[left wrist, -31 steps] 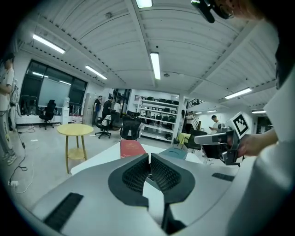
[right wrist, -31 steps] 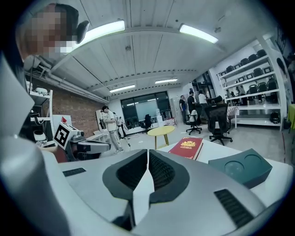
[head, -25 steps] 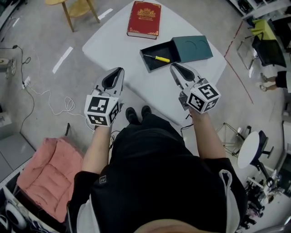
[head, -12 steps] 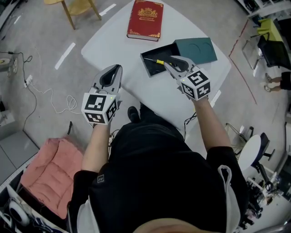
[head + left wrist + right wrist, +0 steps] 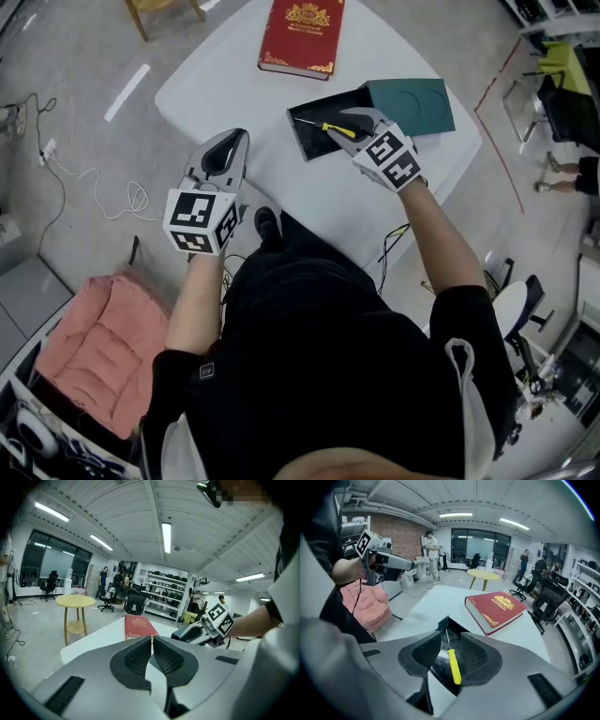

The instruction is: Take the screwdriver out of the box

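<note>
The right claw point(image 5: 450, 640), jaws just opened wide, hung over the open black box point(image 5: 309, 146) on the white counter point(image 5: 234, 80). The yellow-handled screwdriver point(image 5: 453, 666) lay inside that box, between the jaws, ungripped.

I see the yellow-handled screwdriver point(image 5: 336, 128) lying flat inside the open dark box point(image 5: 314, 145) on the white counter point(image 5: 234, 75), its thin shaft toward a corner.
</note>
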Demonstrator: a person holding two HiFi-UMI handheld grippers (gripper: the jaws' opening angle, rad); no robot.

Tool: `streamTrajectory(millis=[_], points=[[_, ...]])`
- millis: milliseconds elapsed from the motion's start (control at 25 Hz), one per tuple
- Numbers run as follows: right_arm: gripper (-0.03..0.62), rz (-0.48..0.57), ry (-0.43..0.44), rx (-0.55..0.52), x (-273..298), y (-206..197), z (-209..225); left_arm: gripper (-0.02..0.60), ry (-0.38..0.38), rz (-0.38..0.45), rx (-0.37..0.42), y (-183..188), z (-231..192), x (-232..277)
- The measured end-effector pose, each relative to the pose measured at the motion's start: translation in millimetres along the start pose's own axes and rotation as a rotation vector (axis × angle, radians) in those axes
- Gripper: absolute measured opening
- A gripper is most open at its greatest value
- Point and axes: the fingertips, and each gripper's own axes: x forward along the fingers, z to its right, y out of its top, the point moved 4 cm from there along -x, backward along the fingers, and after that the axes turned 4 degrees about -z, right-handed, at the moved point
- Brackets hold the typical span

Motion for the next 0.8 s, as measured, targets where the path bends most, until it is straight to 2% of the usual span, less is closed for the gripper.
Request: streamTrajectory(millis=[600, 800], points=[[0.17, -0.305, 0.116, -0.232, 76, -44, 9, 0.028, 0.011, -0.047, -0.062, -24, -15, 26], [0.16, -0.383, 0.126, -0.264, 86, -50, 8, 0.028, 0.01, -0.055, -0.068, -29, -15, 28]])
